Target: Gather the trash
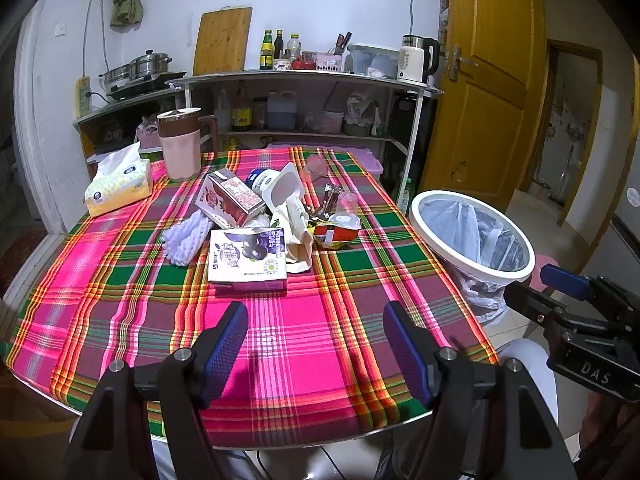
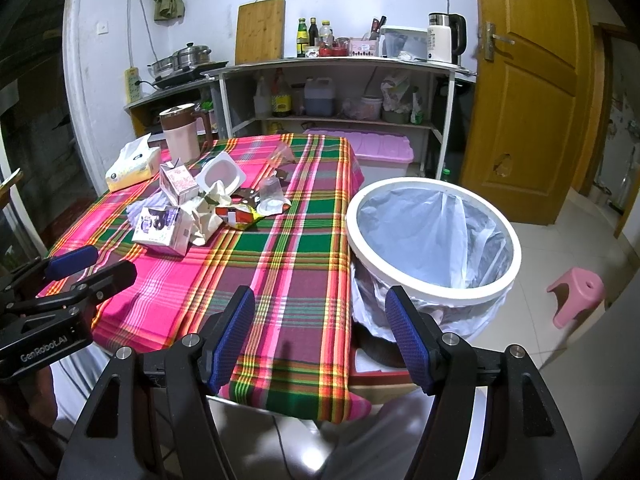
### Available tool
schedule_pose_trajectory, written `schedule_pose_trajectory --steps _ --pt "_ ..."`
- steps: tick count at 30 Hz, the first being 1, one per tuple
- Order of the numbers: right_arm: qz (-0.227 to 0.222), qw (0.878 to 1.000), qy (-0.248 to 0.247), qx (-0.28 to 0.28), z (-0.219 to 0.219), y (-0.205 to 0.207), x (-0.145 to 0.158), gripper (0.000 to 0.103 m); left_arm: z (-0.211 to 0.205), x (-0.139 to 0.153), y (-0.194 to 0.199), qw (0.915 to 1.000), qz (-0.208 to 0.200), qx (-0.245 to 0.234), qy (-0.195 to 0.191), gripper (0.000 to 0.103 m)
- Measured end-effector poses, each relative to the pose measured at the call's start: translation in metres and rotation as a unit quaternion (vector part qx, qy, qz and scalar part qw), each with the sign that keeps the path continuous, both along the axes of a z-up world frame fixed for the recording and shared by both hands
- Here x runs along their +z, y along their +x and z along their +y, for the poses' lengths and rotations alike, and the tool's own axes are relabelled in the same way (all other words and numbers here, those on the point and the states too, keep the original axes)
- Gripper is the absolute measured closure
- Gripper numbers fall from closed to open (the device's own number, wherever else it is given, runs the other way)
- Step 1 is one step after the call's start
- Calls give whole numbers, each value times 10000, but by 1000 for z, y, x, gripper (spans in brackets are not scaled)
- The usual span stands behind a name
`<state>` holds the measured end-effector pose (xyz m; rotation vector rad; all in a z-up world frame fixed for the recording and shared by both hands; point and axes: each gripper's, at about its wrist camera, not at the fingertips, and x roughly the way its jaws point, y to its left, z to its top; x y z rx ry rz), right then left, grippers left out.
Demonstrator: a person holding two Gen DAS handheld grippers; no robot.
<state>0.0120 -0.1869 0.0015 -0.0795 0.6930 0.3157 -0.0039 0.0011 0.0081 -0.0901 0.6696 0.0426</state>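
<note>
- Trash bin (image 2: 432, 236): white rim, clear liner (image 2: 420, 220), nothing visible inside; beside table (image 1: 280, 340).
- Trash pile (image 1: 260, 224): mid-table, cartons, cups, wrappers.
- Left gripper (image 1: 316, 336), right gripper (image 2: 320, 320): fingers spread, grasping nothing.

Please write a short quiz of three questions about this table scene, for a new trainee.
1. True or false: the left hand-held gripper holds a carton.
2. Where does the trash bin stand: A) on the table, B) beside the table's right edge, C) under the shelf?
3. Which trash lies nearest the left hand-held gripper?

Key: 1. False, both it and the right hand-held gripper are open and empty. 2. B. 3. The blueberry carton.
</note>
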Motion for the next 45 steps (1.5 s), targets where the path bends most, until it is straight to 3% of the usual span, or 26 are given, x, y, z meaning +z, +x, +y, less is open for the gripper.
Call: schedule_pose_trajectory --steps 22,32,36,38,40,41,45 --pt "185 9980 113 588 36 40 -15 35 58 -34 53 9981 283 322 -448 33" --pt "280 9973 90 674 50 59 -21 35 64 -44 83 9981 347 397 -324 16" --pt "327 9967 86 731 56 67 -23 35 66 -56 96 9970 584 442 -237 16" --pt "339 9963 70 786 62 71 -25 35 71 -61 100 9960 690 422 -381 17" --pt "362 9957 59 850 67 75 -26 35 76 -66 103 9951 756 417 -485 24" --pt "381 9953 51 888 71 77 -27 35 78 -67 103 9948 780 426 -499 28" --pt "431 9935 51 1050 87 83 -30 35 86 -66 96 9952 664 451 -556 29"
